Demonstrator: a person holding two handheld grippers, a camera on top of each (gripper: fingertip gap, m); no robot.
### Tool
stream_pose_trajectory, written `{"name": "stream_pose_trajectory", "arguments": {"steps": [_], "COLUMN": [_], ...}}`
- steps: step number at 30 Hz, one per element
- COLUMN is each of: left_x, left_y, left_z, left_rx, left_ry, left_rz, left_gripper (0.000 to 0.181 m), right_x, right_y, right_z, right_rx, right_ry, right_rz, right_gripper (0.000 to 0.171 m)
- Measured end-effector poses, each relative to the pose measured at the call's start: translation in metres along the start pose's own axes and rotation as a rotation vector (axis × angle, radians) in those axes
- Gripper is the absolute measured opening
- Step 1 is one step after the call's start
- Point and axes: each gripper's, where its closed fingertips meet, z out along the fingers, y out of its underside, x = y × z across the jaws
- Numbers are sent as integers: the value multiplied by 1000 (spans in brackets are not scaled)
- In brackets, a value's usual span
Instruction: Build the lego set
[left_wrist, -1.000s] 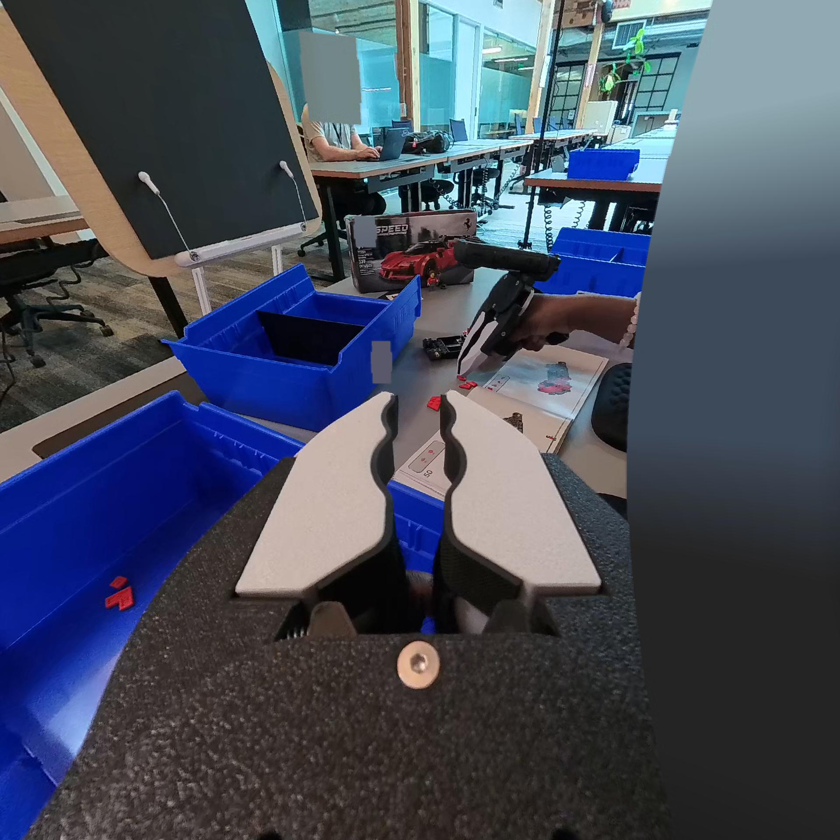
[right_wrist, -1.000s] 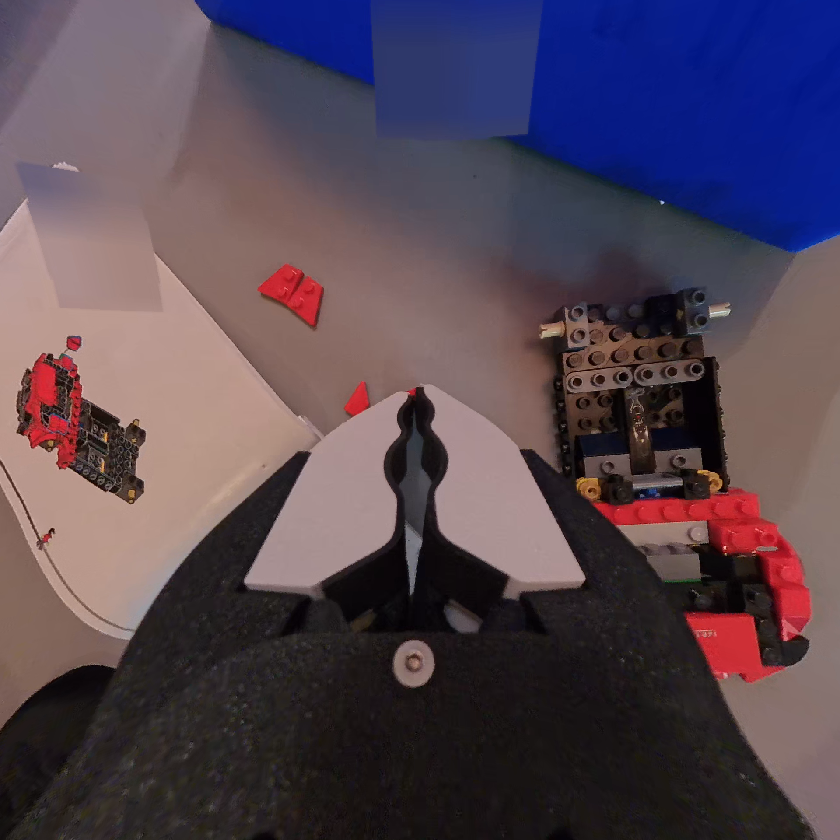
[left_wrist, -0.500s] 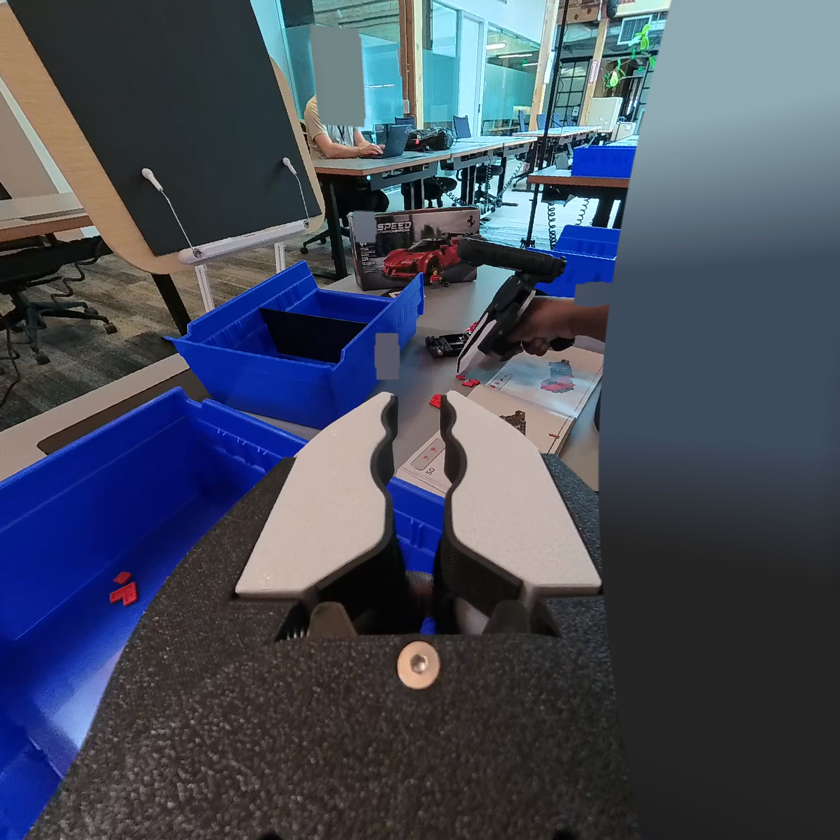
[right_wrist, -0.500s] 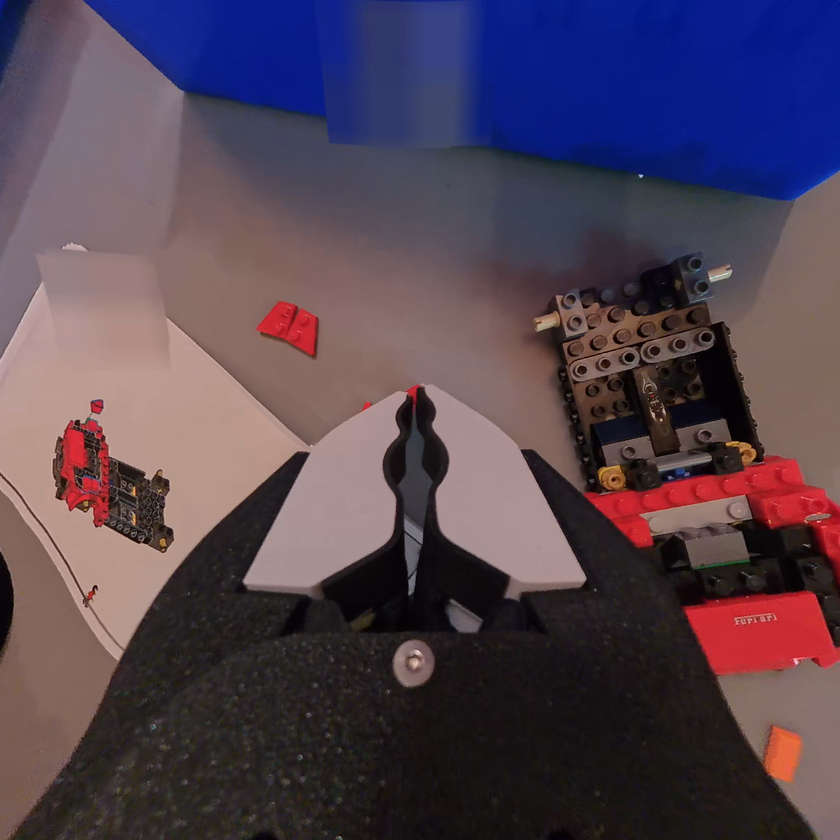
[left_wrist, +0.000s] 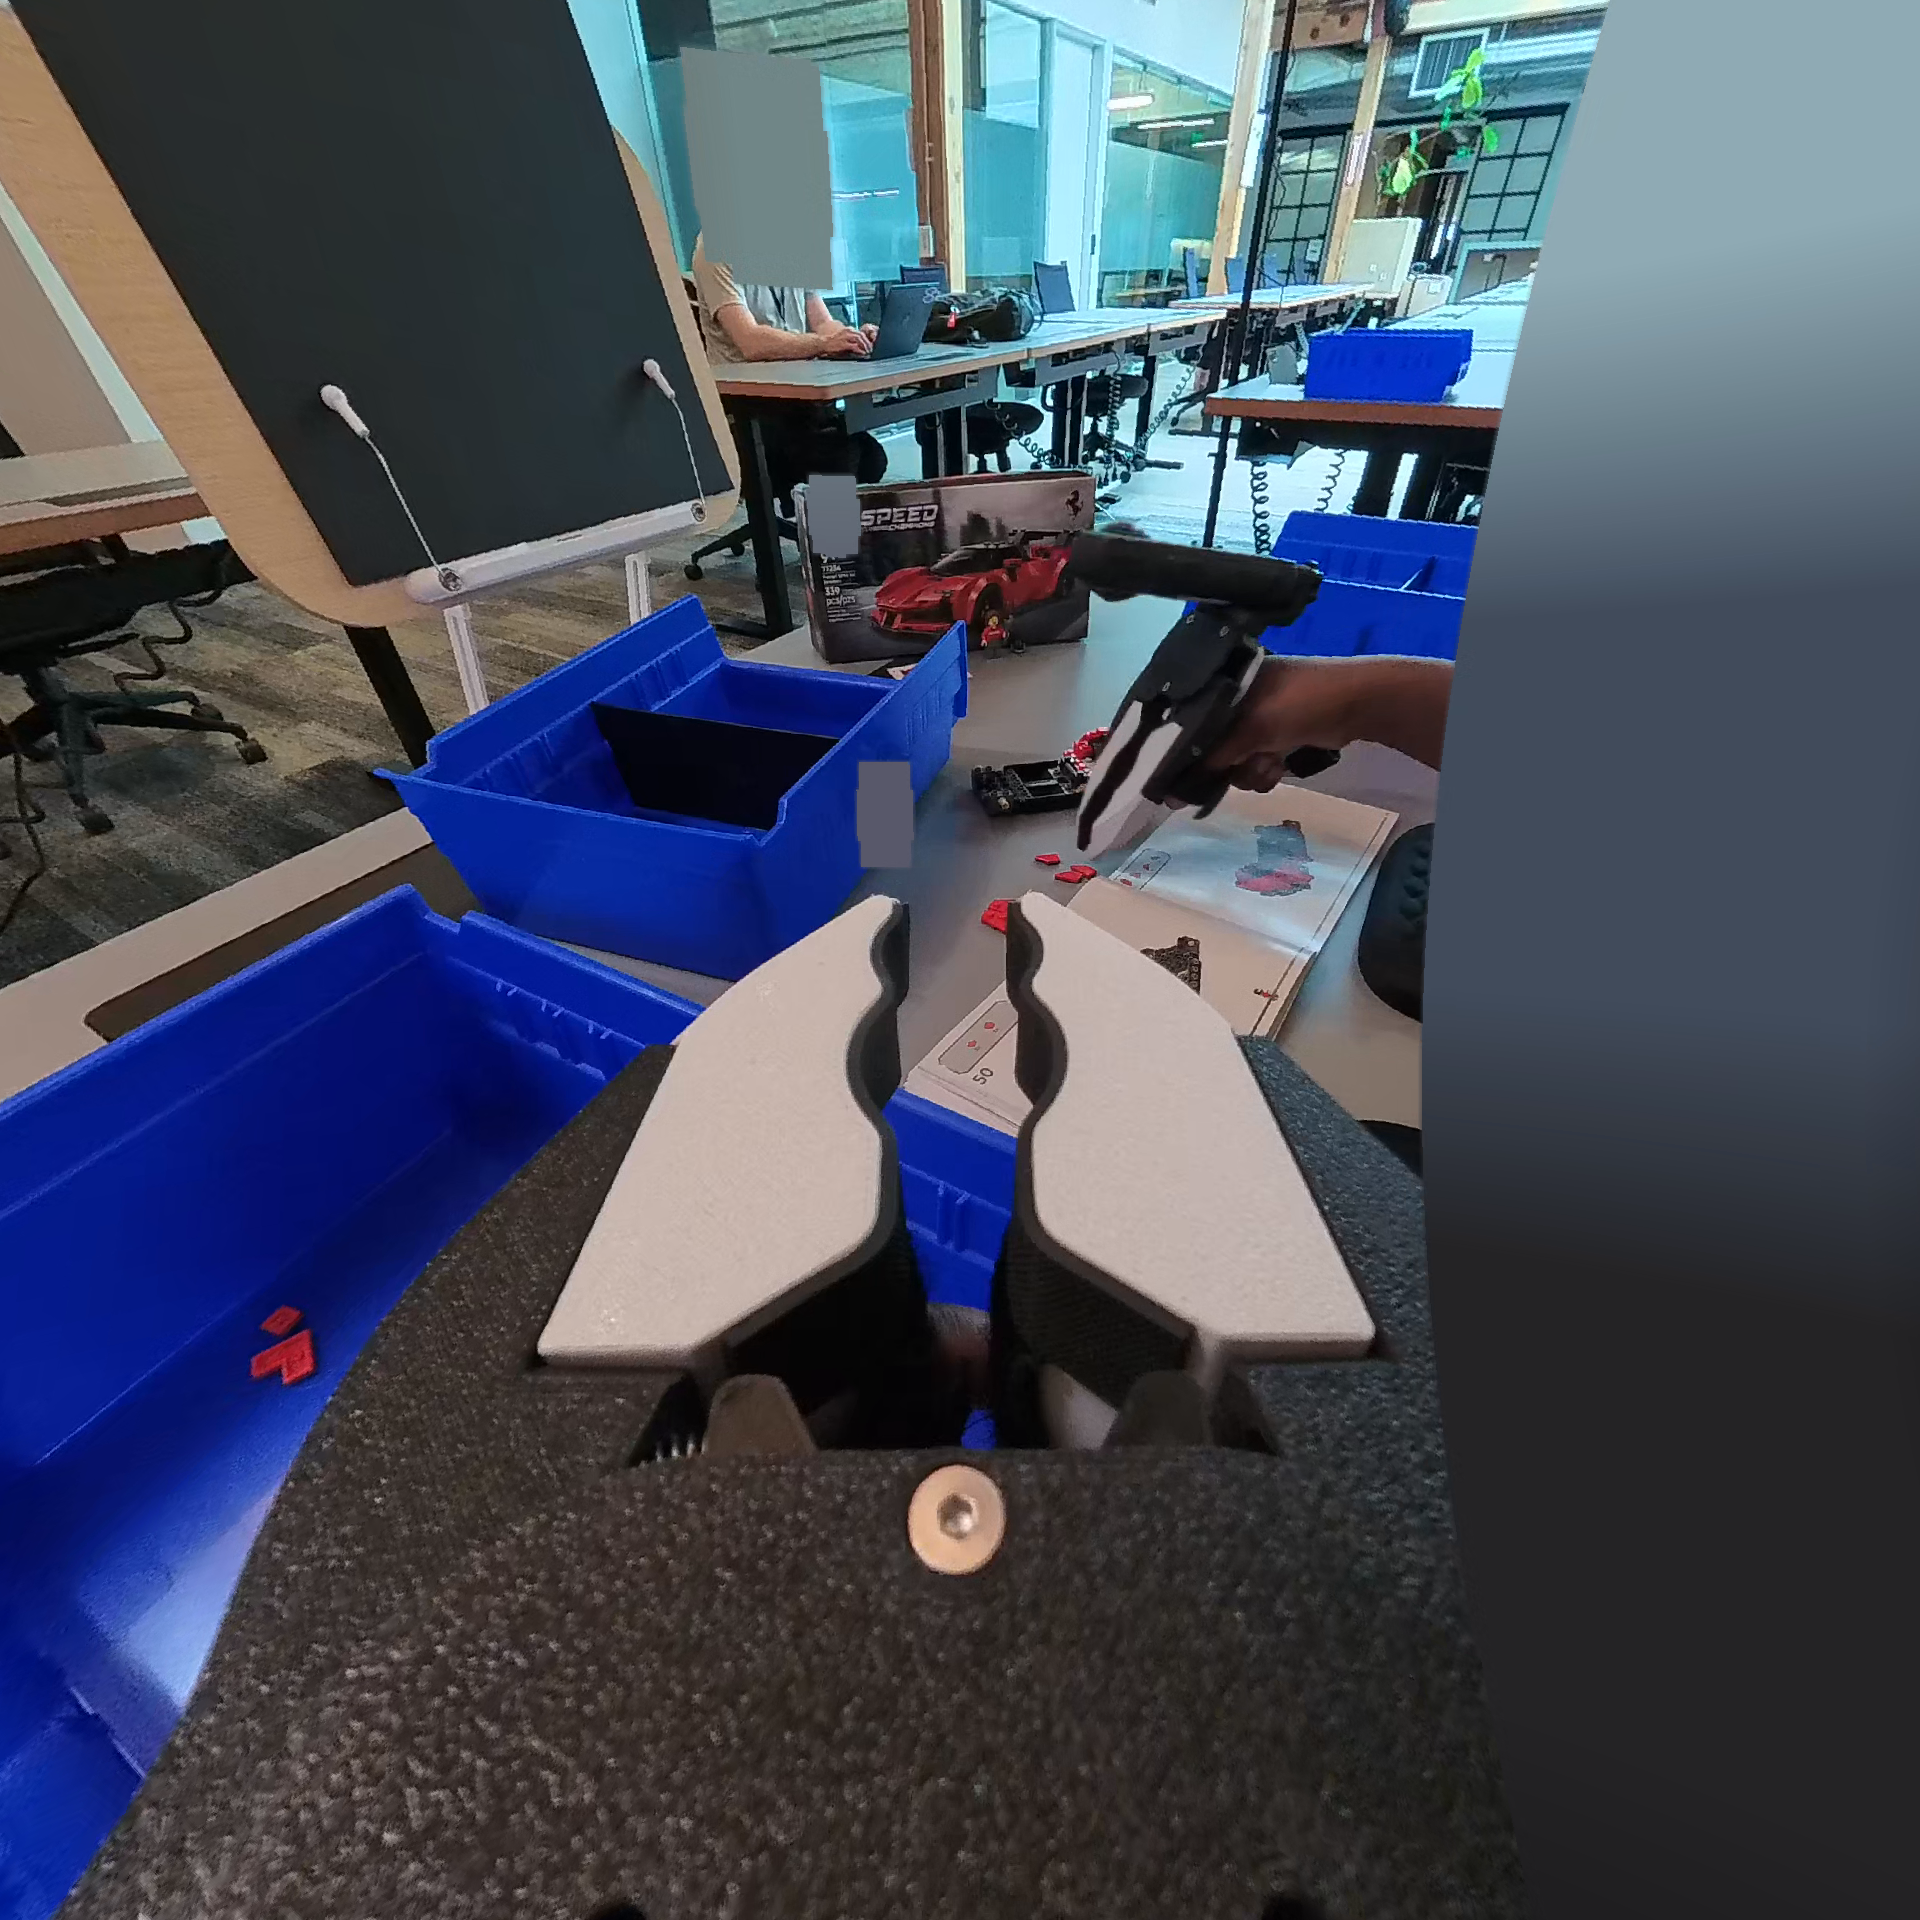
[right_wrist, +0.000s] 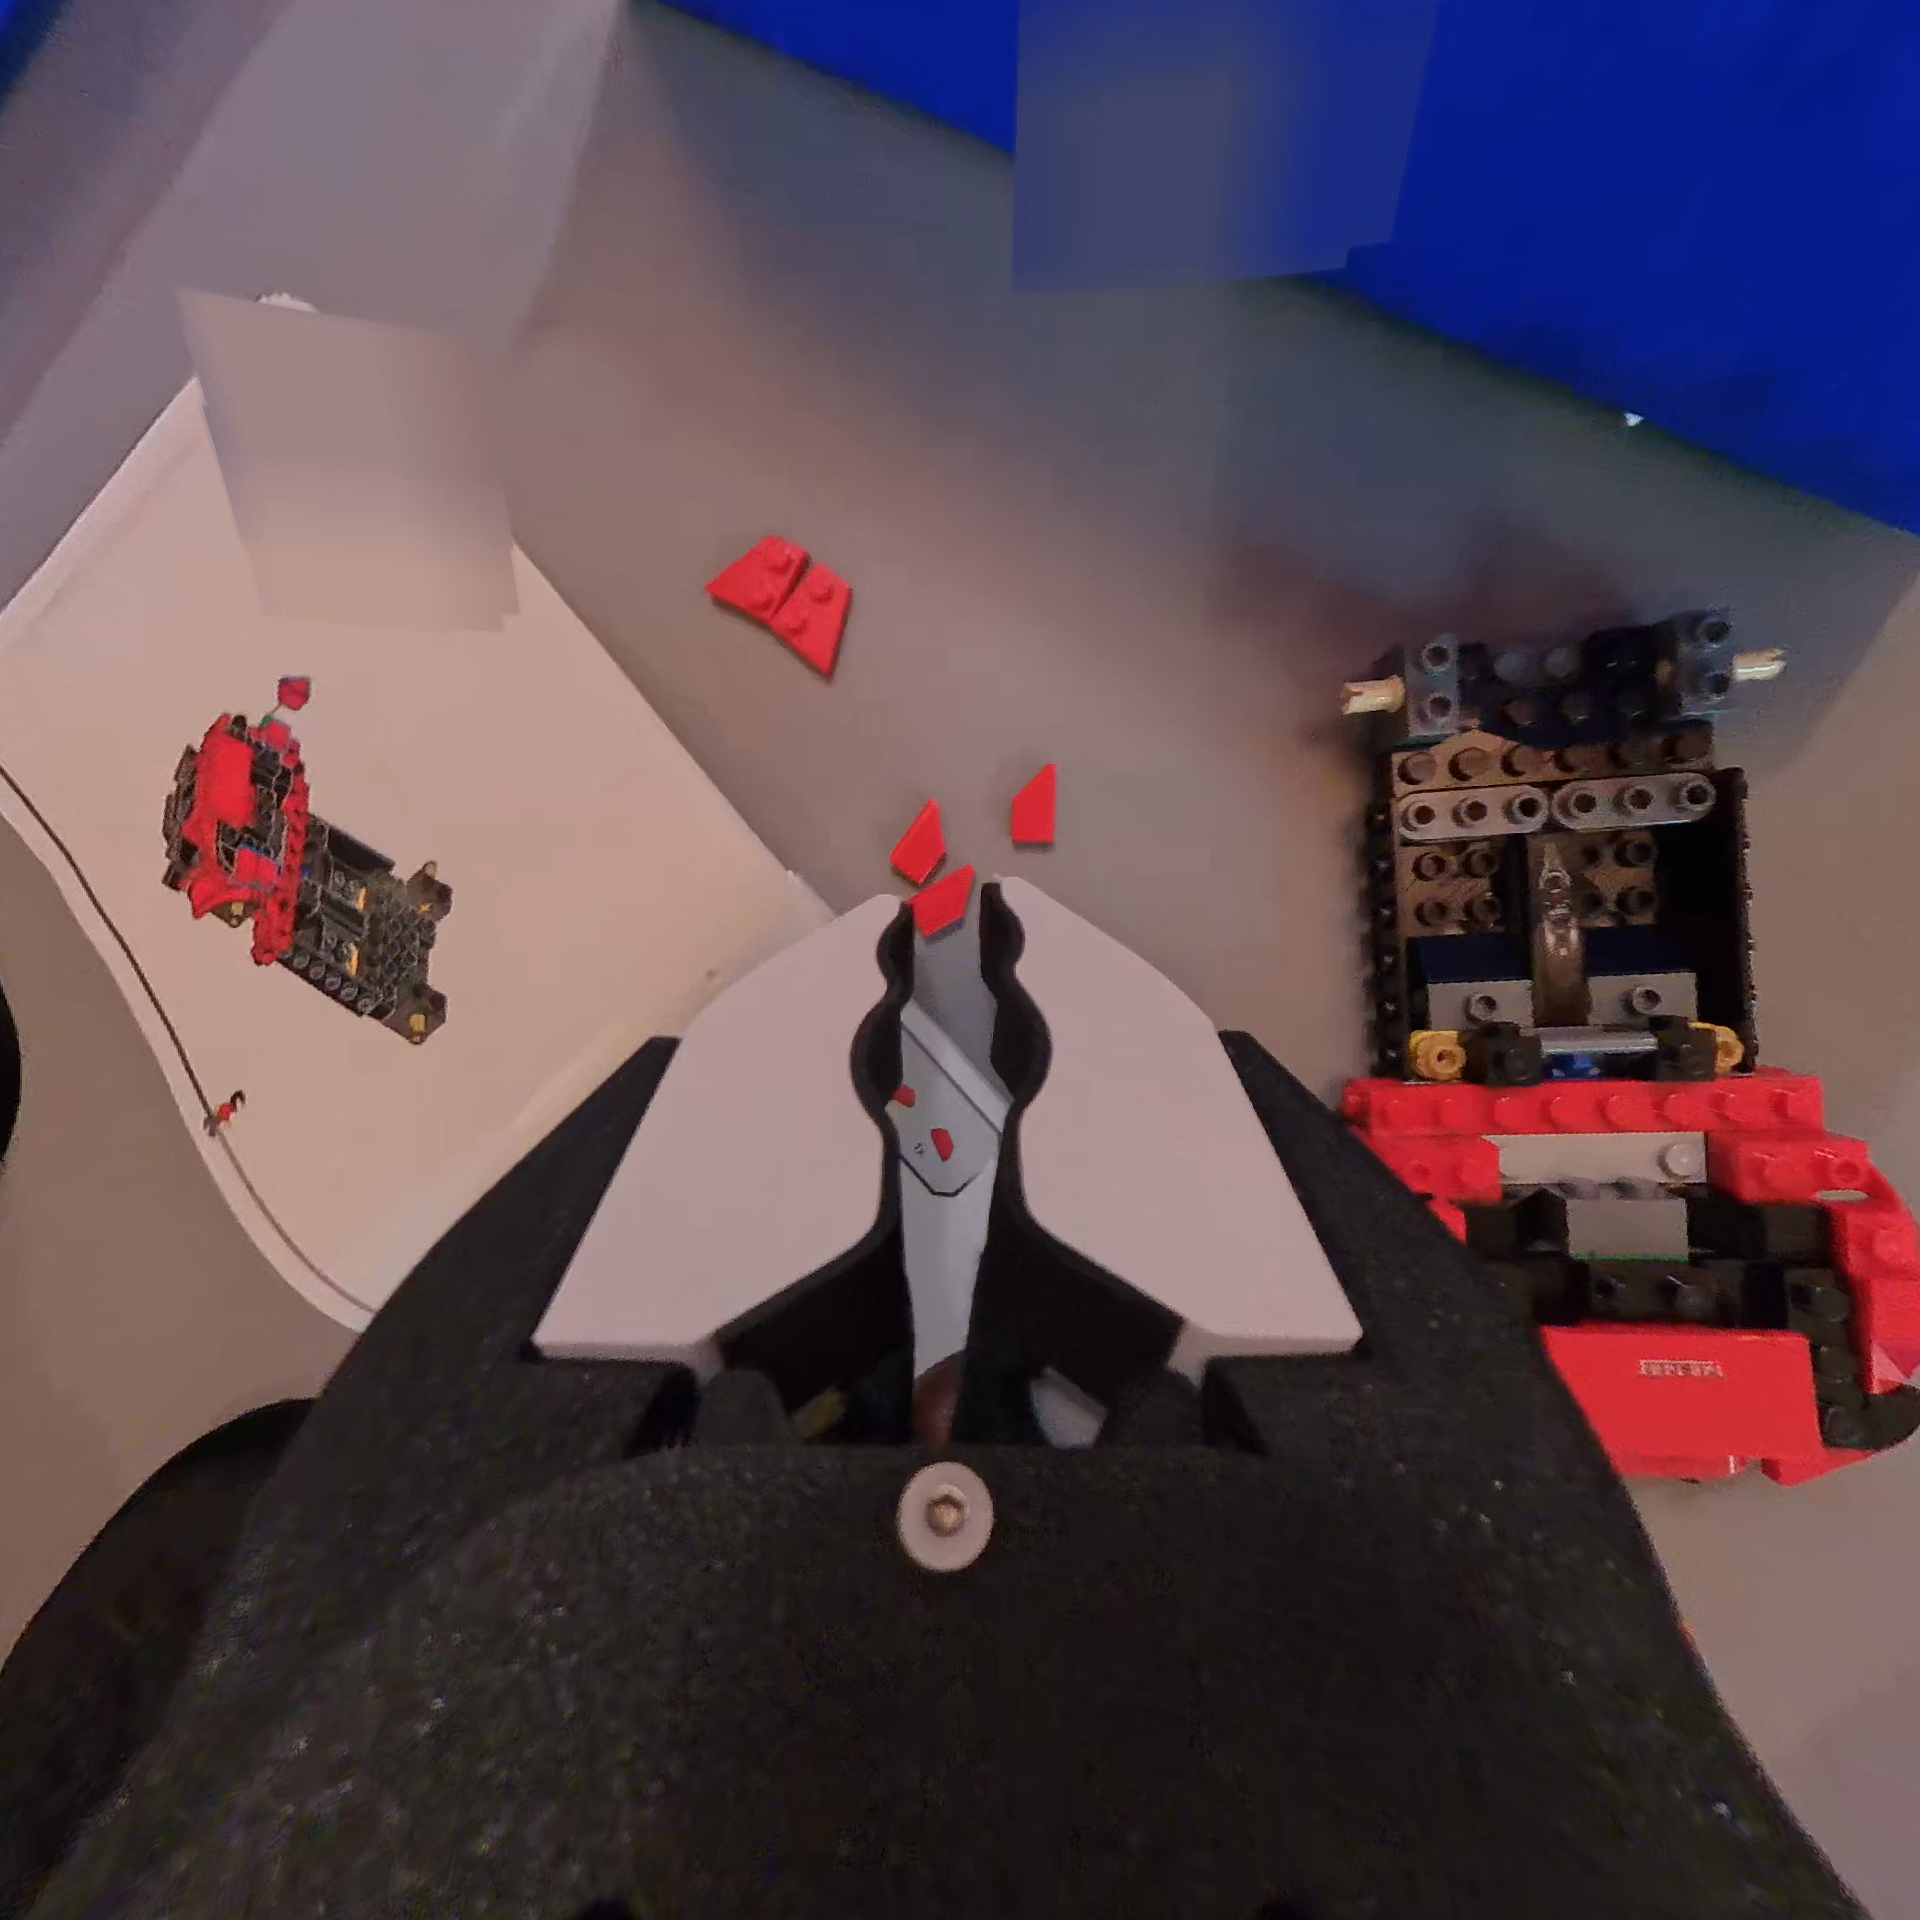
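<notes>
My right gripper (right_wrist: 943, 896) hangs over the grey table with its jaws slightly parted. A small red wedge piece (right_wrist: 943, 902) lies in line with the gap, and two more (right_wrist: 920, 842) (right_wrist: 1034, 805) lie just beyond. A pair of red wedge plates (right_wrist: 784, 608) lies farther off. The partly built black and red car (right_wrist: 1662, 1143) stands to the right. The open instruction booklet (right_wrist: 468, 831) is to the left. My left gripper (left_wrist: 956, 920) is open and empty above a blue bin (left_wrist: 208, 1195). The right gripper (left_wrist: 1091, 842) also shows there, held by a hand above the table.
The near blue bin holds loose red pieces (left_wrist: 281, 1351). A second blue bin (left_wrist: 623, 862) with a black divider stands behind it, and the set's box (left_wrist: 956, 571) beyond. A black wrist rest (left_wrist: 1397, 925) lies right of the booklet. A blue bin wall (right_wrist: 1558, 156) closes the far side. One gripper's finger ends stand about 35 centimetres off the other's.
My right gripper's jaws, shut before, have parted slightly, and small red wedges now show at and beyond the tips. The left gripper has barely moved.
</notes>
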Motion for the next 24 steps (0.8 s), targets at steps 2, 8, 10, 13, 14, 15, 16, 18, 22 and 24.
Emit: {"name": "stream_pose_trajectory", "arguments": {"steps": [2,8,10,13,14,15,16,18,22,24], "left_x": [0,0,0,0,-1,-1,-1,0,0,0], "left_y": [0,1,1,2,2,2,2,2,3,3], "left_z": [0,1,0,0,0,0,0,1,1,2], "left_rx": [-2,-6,-4,-6,-7,-8,-9,-10,-15,-15], "left_ry": [0,-1,-1,-2,-2,-2,-2,-2,0,0], "left_rz": [0,2,1,2,1,0,1,1,4,6], "left_gripper": [17,17,17,17,17,17,17,17,17,17], "right_x": [-2,1,4,8,9,9,8,7,4,1], "right_y": [2,7,8,11,11,11,10,8,5,6], "right_z": [2,7,6,3,2,1,1,-1,-1,1], "right_rx": [-17,-50,-61,-79,-82,-82,-76,-57,-42,-47], "right_ry": [-4,-1,-1,1,0,-2,-9,-17,-15,-31], "right_rz": [-18,-53,-66,-92,-99,-104,-107,-111,-163,-176], "right_gripper": [15,15,14,14,14,14,14,14,9,10]}}
